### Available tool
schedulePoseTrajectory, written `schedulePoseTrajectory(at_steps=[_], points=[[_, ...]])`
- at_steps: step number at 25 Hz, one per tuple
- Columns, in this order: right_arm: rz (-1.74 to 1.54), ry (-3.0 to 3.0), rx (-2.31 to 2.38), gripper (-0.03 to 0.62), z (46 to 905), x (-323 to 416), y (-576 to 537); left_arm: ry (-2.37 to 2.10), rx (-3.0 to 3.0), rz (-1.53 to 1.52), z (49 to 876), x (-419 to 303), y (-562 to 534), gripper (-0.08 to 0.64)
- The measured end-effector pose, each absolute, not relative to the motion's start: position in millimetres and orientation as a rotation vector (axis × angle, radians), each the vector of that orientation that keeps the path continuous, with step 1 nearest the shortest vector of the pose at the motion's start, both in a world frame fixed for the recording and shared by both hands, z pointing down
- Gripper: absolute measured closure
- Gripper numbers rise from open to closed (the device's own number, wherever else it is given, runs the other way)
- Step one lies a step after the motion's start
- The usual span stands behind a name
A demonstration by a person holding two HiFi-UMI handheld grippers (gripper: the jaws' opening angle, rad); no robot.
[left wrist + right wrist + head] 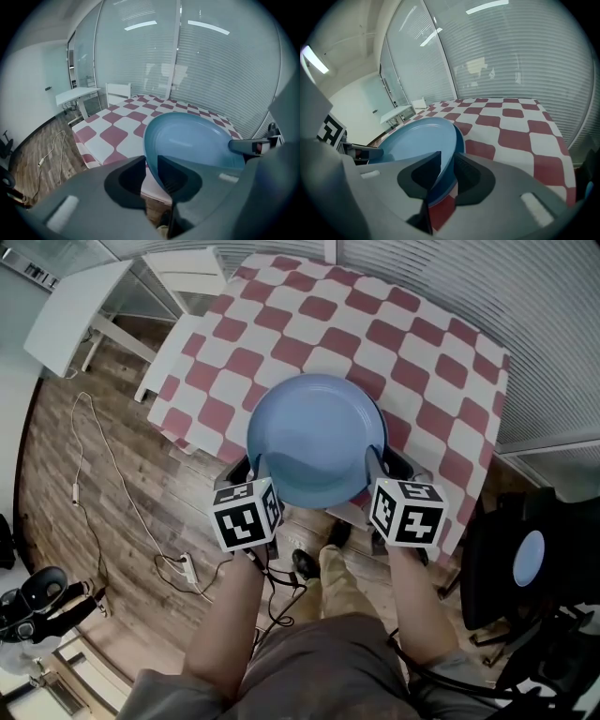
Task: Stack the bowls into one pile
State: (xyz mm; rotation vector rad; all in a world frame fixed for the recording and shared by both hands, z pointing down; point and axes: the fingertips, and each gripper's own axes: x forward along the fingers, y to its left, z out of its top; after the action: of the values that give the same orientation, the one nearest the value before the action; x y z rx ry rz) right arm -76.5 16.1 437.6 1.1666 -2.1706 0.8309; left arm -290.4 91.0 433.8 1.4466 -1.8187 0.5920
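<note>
Checkered table (427,362), white desk (75,313), floor cable (105,457)

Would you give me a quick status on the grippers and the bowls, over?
Left hand-held gripper shut on blue bowl rim. Right hand-held gripper shut on opposite rim. Bowl at near edge of checkered table. No obstruction seen.
</note>
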Motion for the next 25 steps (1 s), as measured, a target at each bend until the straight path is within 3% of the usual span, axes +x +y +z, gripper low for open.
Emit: schedulePoseTrajectory(at_steps=[5, 12, 25], points=[[0.81, -2.166, 1.163, 0.466, 435.7, -75.6, 15.9, -1.81, 1.453, 0.595, 434.6, -286.2, 89.6, 0.465], [0.788, -2.168, 1.172, 0.381, 431.6, -73.2, 16.7, -1.886, 1.509, 0.601, 415.0, -287.9, 81.7, 0.416], [0.725, -2.187, 1.172, 0.345, 422.6, -71.9, 18.8, -1.889, 1.566, 0.569, 401.2, -281.2, 81.7, 0.416]])
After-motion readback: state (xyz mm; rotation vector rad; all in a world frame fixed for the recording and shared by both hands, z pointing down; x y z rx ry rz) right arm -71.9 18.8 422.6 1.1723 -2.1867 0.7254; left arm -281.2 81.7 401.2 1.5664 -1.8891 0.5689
